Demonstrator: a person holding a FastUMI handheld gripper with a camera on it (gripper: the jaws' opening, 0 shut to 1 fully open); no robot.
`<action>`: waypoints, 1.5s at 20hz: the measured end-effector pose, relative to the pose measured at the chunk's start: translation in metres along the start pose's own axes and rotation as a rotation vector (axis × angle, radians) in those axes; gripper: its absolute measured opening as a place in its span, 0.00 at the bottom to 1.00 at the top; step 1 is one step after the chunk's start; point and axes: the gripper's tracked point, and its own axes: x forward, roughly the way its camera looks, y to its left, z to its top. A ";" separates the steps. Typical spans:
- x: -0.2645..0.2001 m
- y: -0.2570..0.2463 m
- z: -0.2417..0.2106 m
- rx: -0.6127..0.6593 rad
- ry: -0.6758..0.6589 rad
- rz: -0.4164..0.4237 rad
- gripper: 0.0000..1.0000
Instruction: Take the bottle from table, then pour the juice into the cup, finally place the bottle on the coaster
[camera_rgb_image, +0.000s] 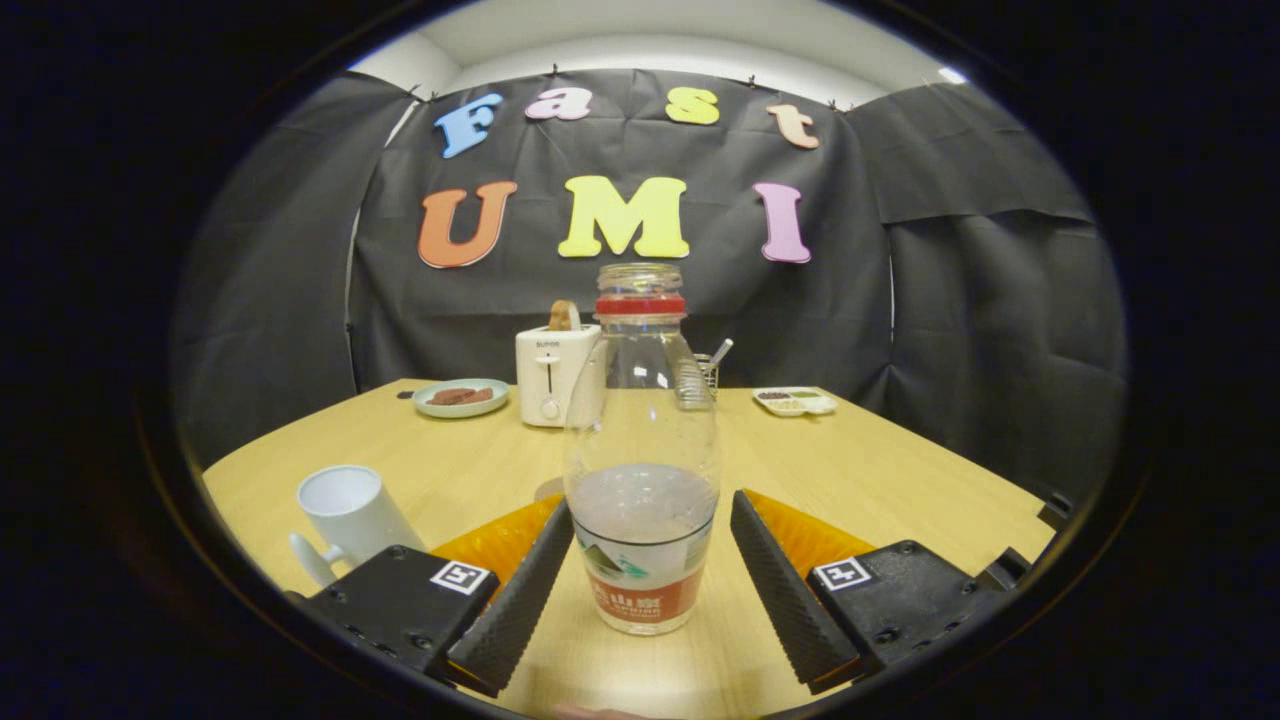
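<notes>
A clear plastic bottle with no cap and a red neck ring stands upright on the wooden table, about a third full of pale liquid. My gripper is open, with the bottle between its two fingers. The left finger sits at the bottle's side, while a small gap shows at the right finger. A white cup with a handle stands left of the left finger. Just behind the bottle, by the left fingertip, the edge of a flat round brownish coaster peeks out, mostly hidden.
At the back of the table stand a white toaster with a slice in it, a green plate with food to its left, a wire holder with a utensil, and a small white tray to the right.
</notes>
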 end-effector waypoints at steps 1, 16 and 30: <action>0.002 0.002 0.001 -0.003 -0.006 0.005 1.00; 0.010 -0.001 -0.002 -0.030 -0.005 0.030 0.82; -0.022 -0.025 0.035 -0.216 0.000 0.010 0.82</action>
